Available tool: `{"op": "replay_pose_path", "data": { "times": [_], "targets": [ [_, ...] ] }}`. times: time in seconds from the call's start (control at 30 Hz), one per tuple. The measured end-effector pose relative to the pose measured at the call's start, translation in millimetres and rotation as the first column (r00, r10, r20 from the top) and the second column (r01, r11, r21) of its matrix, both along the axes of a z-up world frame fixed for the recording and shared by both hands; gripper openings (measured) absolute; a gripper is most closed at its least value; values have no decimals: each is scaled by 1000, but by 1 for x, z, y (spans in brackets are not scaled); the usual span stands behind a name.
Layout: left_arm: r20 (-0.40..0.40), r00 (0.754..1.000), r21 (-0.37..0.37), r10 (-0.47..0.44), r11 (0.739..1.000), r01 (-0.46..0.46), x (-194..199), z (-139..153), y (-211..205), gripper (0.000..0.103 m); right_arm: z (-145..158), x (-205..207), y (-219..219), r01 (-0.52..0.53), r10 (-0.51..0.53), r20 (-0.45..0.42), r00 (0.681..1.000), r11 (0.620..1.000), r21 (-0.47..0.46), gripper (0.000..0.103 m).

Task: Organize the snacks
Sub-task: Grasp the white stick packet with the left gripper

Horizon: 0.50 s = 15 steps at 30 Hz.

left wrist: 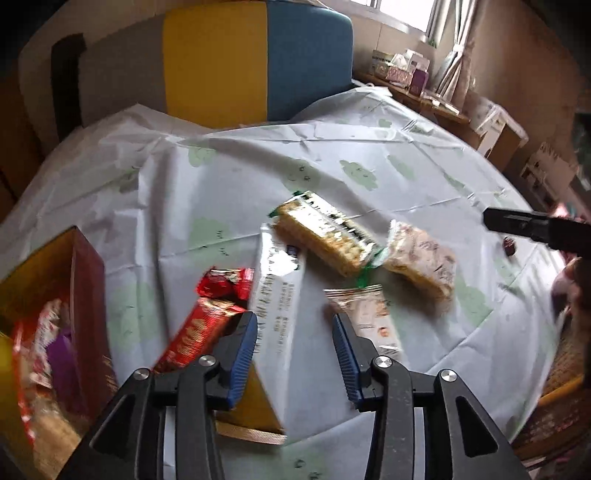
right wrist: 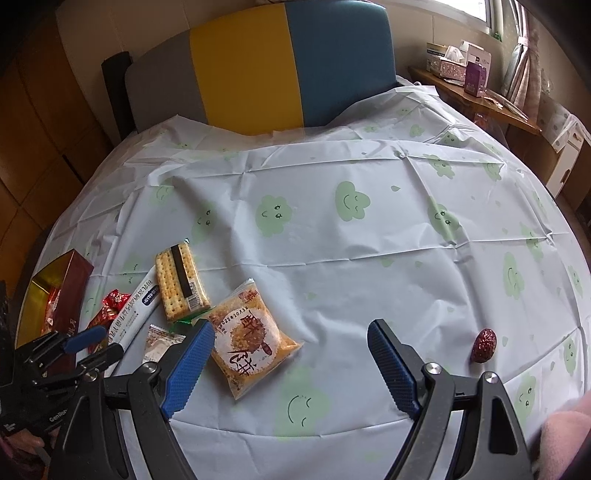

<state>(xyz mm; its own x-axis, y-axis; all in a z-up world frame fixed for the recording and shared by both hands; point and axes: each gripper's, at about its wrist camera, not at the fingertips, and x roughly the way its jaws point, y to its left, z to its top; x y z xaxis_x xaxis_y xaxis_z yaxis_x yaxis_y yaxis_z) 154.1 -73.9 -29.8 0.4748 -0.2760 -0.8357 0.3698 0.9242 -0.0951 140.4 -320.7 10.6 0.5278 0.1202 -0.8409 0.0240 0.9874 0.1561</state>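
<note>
Blue-padded left gripper [left wrist: 293, 334] fingers part-open, empty, above white packet [left wrist: 275, 295] beside red box [left wrist: 88, 280] | right gripper [right wrist: 291, 363] wide, empty | next: you grasp a loose snack.

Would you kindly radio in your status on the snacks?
Left gripper open over white pack. Right gripper open, empty. Box part-filled; five snacks plus date loose. Nothing blocking.

We were in a home, a lived-in room: a table under a plastic tablecloth [right wrist: 332, 258] printed with green smiling clouds, a chair [right wrist: 295, 62] upholstered in grey, yellow and blue, a curtained window [left wrist: 443, 33], and a wooden side shelf [right wrist: 476, 94] crowded with tissue boxes [right wrist: 448, 59].
</note>
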Motion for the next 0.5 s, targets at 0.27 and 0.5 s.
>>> {"op": "replay_pose_path", "data": {
  "times": [0.27,0.5],
  "targets": [
    [-56,998,24,-8,1000,9,6,-14,5,43,3,-1,1,-12,12,12,1000,1000,14,86],
    [-41,998,150,-47,987,52,12,-30,-26,41,6,-1,-3,-2,2,19,1000,1000,31,86]
  ]
}}
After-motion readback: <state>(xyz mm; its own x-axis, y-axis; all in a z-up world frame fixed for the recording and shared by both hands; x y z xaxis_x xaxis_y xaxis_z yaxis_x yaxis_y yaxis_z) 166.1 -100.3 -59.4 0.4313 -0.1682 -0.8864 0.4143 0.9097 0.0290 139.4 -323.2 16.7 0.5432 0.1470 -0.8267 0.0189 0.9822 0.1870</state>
